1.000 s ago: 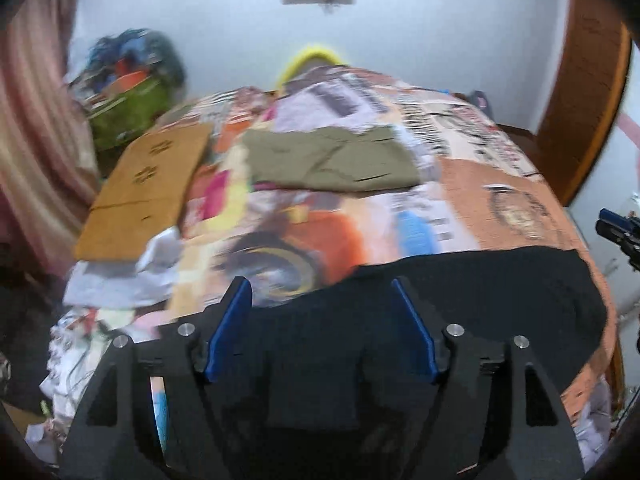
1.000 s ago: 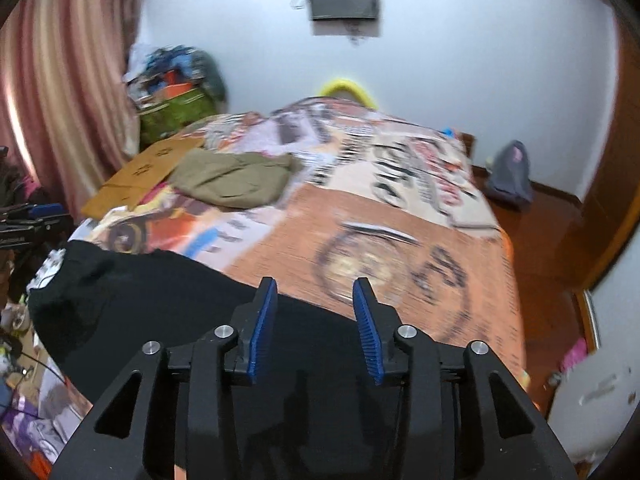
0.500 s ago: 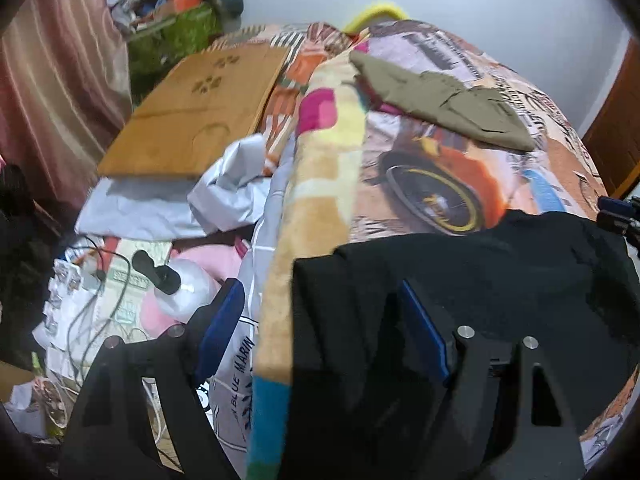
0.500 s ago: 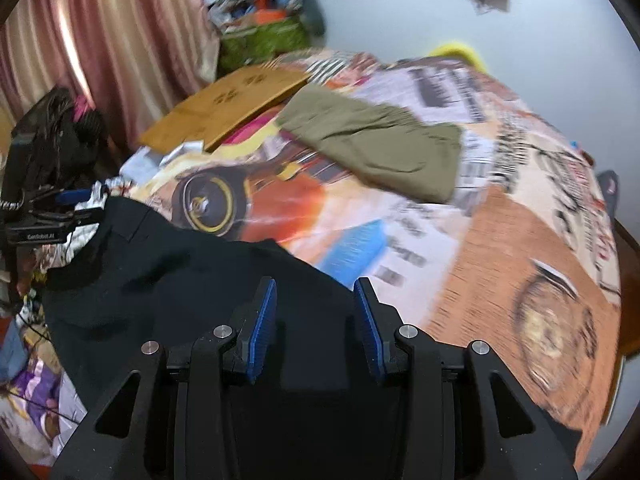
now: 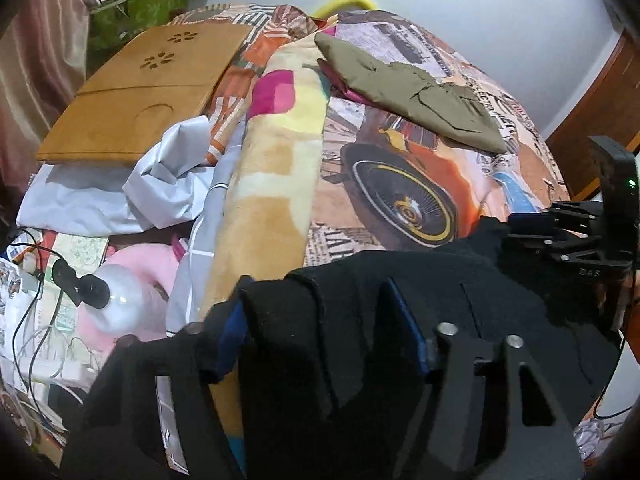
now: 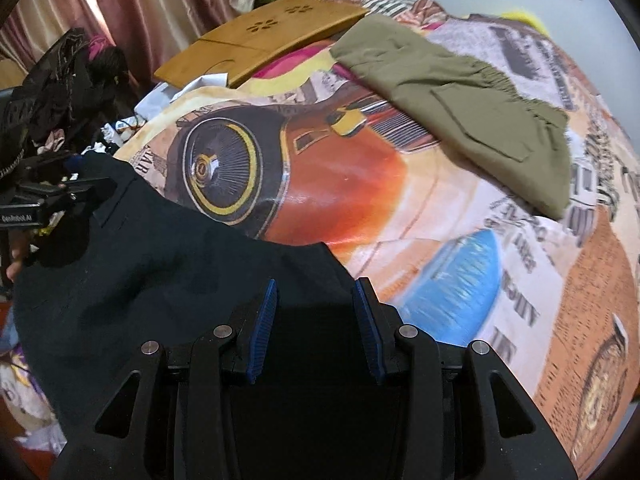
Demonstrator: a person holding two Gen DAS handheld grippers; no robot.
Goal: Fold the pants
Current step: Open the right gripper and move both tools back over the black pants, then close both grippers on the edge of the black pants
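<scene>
We have the left gripper (image 5: 320, 328) about half open, black pants (image 5: 400, 320) bunched between its jaws; right gripper (image 6: 314, 316) narrower, pads on the same pants (image 6: 160, 272). Can't tell whether either is actually clamped. The pants drape over the near edge of the bed (image 6: 360, 200); lower part is cut off by the frame. Olive pants (image 6: 460, 92) lie folded toward the far edge. Since 1.0 s ago both cameras have swung left and dropped closer to the bed
</scene>
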